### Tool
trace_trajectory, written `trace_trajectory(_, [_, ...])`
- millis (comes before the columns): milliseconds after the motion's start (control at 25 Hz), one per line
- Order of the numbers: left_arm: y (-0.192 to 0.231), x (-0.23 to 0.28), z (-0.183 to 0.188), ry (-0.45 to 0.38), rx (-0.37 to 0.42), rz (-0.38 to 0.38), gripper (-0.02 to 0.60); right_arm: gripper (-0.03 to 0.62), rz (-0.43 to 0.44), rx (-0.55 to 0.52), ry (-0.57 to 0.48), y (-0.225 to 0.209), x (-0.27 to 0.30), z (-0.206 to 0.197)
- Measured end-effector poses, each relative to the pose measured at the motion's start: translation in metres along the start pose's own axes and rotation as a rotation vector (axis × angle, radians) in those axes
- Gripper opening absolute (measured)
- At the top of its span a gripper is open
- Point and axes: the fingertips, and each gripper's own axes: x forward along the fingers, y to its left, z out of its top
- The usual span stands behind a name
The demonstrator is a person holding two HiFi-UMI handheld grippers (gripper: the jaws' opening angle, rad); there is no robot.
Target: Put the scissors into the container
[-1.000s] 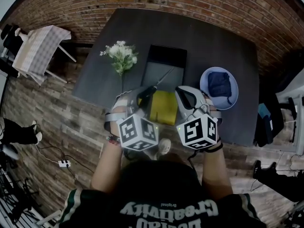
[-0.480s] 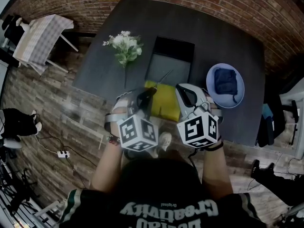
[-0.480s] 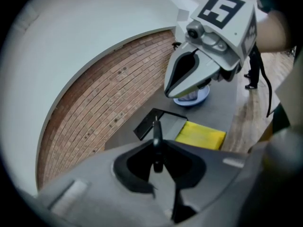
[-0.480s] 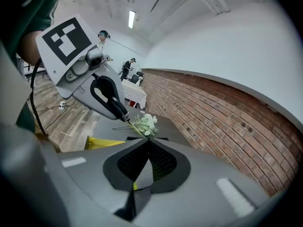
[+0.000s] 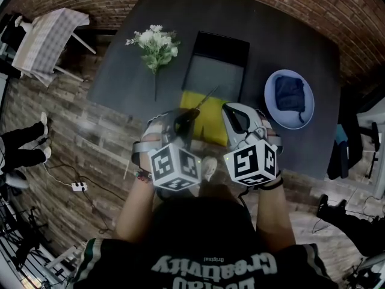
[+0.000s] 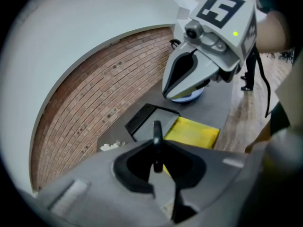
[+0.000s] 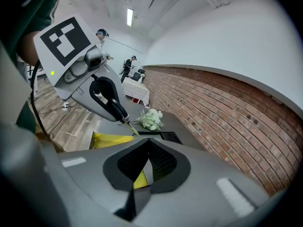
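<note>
The table (image 5: 271, 47) is dark grey and stands against a brick wall (image 5: 301, 5). A black rectangular container (image 5: 215, 71) lies at mid-table, open side up. A yellow mat (image 5: 212, 120) lies directly at its near edge. A bunch of white flowers (image 5: 154, 44) lies left of the container. A blue plate (image 5: 289, 121) to the right carries a dark blue cloth (image 5: 289, 93).

The left gripper (image 5: 180, 122) holds the scissors (image 5: 191, 112) by the black handle. The blades point up and right, with the tips over the container's near edge. The right gripper (image 5: 236, 114) hovers just beside the left gripper, over the mat's right edge.
</note>
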Motion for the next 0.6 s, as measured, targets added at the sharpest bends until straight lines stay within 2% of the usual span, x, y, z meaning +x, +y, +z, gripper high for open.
trace_trajectory(600, [-0.029,0.025,-0.029,0.036,-0.002,-0.094,0.049,0.006,0.033,0.042,0.04,0.016,0.025,-0.026])
